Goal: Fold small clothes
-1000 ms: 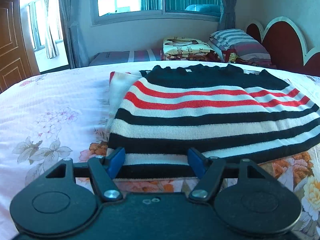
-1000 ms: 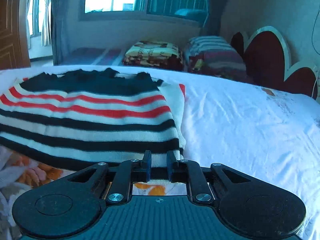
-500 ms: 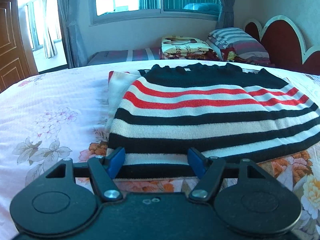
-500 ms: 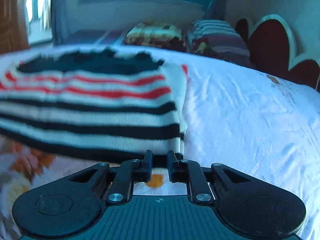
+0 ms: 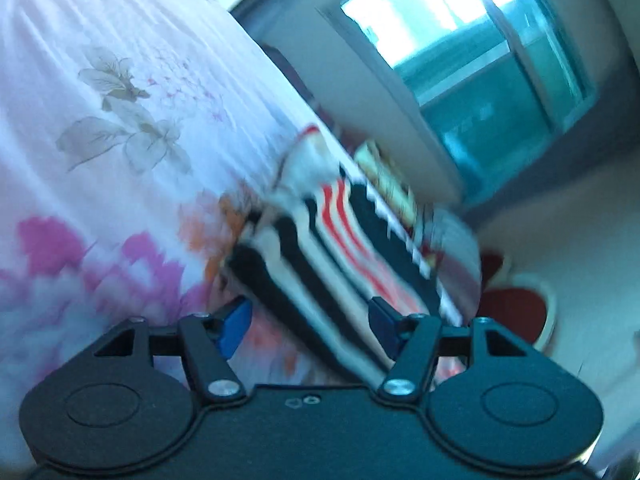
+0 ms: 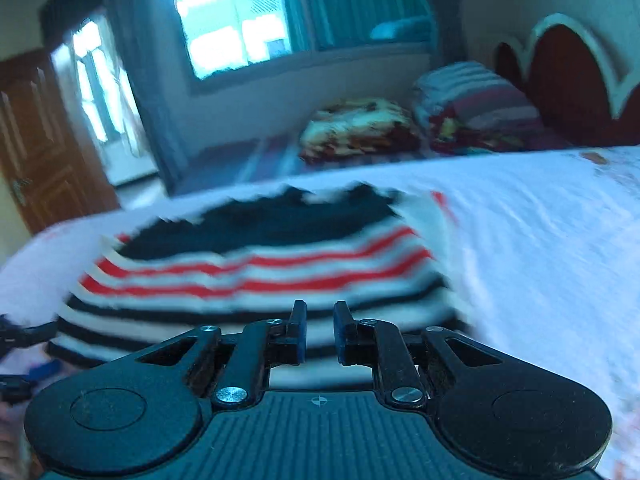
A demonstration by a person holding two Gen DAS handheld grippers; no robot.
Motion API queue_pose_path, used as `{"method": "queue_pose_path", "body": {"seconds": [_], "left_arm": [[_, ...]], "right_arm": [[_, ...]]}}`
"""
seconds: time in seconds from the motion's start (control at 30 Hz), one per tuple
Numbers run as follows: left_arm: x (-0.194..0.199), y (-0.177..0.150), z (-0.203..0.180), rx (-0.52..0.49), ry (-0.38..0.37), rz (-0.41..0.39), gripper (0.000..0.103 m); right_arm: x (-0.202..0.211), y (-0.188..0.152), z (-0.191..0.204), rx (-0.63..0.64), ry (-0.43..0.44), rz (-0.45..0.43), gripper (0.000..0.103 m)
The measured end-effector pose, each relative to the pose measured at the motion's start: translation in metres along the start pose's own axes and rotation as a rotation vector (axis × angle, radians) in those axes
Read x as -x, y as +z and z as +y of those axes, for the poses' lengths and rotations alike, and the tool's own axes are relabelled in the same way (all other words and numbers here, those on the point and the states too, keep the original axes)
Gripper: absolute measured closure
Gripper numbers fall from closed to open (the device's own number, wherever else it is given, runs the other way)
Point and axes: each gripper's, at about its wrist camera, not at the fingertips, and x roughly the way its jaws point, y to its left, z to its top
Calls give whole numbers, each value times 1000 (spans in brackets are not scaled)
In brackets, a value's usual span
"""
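Note:
A knitted sweater with black, cream and red stripes lies on the bed; both views are motion-blurred. My right gripper is shut on its near hem toward the right corner, with striped cloth showing between the narrow pads. In the left wrist view the whole scene is tilted steeply. The sweater runs diagonally there, its near black hem between the blue pads of my left gripper. Those jaws are closing but still stand wide, and the pads do not press on the cloth. Part of the left gripper shows at the right view's left edge.
The floral pink-and-white bedsheet spreads around the sweater, plain white on the right. Folded blankets and striped bedding lie beyond the bed. A red headboard stands at right, a window behind, a wooden door at left.
The left gripper has rolled sharply and shifted sideways, so its view is tilted, and its jaws have narrowed slightly. The right gripper has pinched the hem and risen.

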Motion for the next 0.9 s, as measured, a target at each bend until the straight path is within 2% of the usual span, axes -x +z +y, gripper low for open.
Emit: {"method": "queue_pose_path", "body": {"seconds": [0.1,0.13,0.17,0.23,0.27,0.3,0.33,0.4,0.43,0.5,0.53,0.57,0.73,0.9], "left_arm": [[-22,10,-3,44,-9,-32,45],[-29,13,-5,41,-4,-26,53],[-36,15,-6,39,17,-18,70],[-47,19,-2,64,43,5,85],[-49,21,1,84,37,8,89],[-47,25,-1,102,33,11,90],[-41,28,-7,91,-7,-16,90],[-28,28,-18,12,-63,-62,91],[-28,26,-17,-1,-51,-62,90],[-41,21,5,65,6,-17,90],[-45,18,15,97,-7,-18,91],[-44,19,14,88,-21,-21,91],[-45,29,6,84,-36,-7,91],[-39,46,-16,14,-72,-19,91]], "right_arm": [[-25,12,21,13,49,17,101],[-36,16,27,16,62,23,101],[-46,18,32,15,78,33,101],[-63,22,42,14,97,51,101],[-72,22,44,18,104,58,101],[-80,23,48,27,111,61,101],[-86,24,50,40,117,61,101],[-99,22,54,72,133,53,101],[-109,17,55,95,137,59,101],[-131,-5,59,193,104,100,102],[-131,-12,57,215,114,57,102],[-132,-14,58,242,112,54,102],[-142,-13,50,207,112,68,103],[-138,-12,53,194,97,68,103]]}}
